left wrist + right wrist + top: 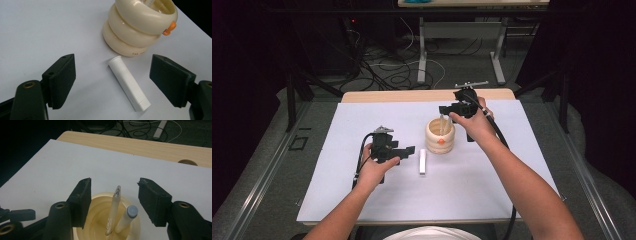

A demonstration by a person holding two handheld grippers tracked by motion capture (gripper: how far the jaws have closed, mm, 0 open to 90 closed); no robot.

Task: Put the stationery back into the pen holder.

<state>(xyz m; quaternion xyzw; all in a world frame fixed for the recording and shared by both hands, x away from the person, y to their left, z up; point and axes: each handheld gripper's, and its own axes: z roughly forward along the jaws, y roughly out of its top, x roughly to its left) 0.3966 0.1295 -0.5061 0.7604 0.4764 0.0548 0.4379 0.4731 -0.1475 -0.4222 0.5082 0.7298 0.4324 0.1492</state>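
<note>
Left tool [112,82] spread wide, empty, low over a smooth white cylindrical tube [128,83] lying flat on the white surface [362,125], touching nothing. Right tool [113,202] also wide apart, empty, poised above a cream ribbed holder [440,136] with an orange tab [169,28]. Inside, leaning: a translucent pen [113,211] and a pale, grey-capped tube [127,218]. Holder just beyond the lying tube.
</note>
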